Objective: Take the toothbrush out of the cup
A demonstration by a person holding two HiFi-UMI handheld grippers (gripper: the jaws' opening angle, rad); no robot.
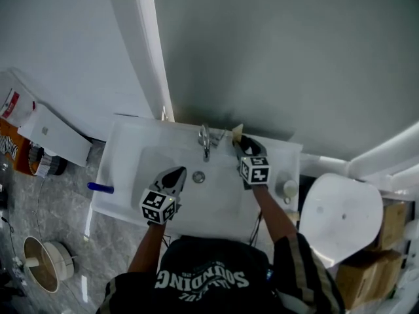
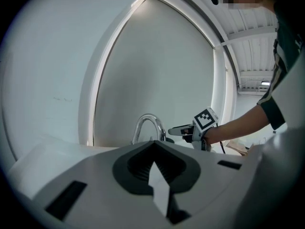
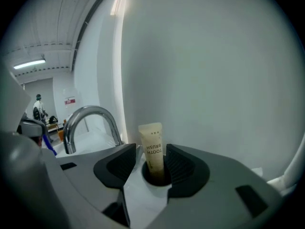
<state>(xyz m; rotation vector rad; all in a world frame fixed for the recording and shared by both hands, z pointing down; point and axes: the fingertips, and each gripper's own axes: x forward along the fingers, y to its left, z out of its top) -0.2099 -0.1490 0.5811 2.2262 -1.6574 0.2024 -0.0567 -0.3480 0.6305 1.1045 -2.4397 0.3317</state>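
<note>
My open right tool (image 3: pixel 151 162) straddles the cream toothbrush packet (image 3: pixel 151 142). It stands upright in its round white cup (image 3: pixel 156 186), clear of both pads.

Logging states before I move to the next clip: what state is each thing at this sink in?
right gripper: open, jaws either side of the toothbrush packet, not pinching it.
left gripper: shut, empty.
toothbrush packet: upright, standing in the cup.
cup: upright.
faucet: no water running.
</note>
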